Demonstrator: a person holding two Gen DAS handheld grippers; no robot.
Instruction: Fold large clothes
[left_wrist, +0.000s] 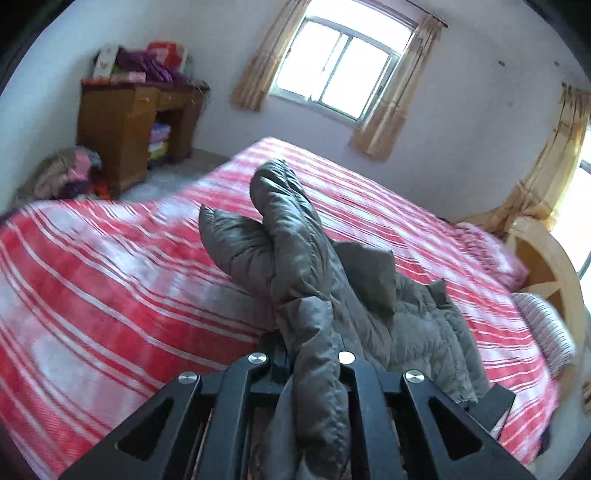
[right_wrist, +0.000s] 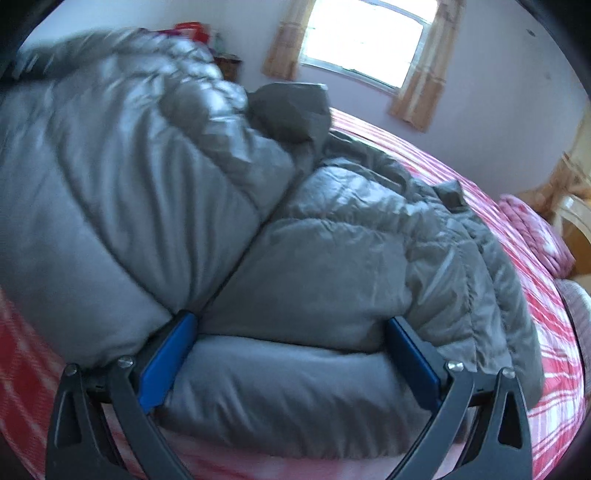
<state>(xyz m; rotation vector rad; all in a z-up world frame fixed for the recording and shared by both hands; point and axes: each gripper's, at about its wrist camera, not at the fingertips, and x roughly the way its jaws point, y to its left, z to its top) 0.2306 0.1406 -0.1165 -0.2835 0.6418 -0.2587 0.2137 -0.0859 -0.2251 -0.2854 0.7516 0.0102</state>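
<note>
My left gripper (left_wrist: 310, 354) was clamped on a bunched fold of the grey puffer jacket (left_wrist: 295, 236), fabric spilling through and over the narrow gap between its fingers. My right gripper (right_wrist: 291, 354) stood wide apart, blue pads (right_wrist: 166, 354) flanking a thick padded roll of the same jacket without squeezing it. The jacket lay heaped on the red striped bed (left_wrist: 110, 295), one sleeve raised.

Risk, as I judged it: the slick, puffy shell could slide from the left grip under load, and the right jaws, if they shut on that much padding, could seize several layers and drag the fold crooked.

The left view showed the sleeve, a wooden cabinet (left_wrist: 122, 129) and window (left_wrist: 343, 70) beyond. The right view showed only the jacket's bulk close up, hiding most of the bed.
</note>
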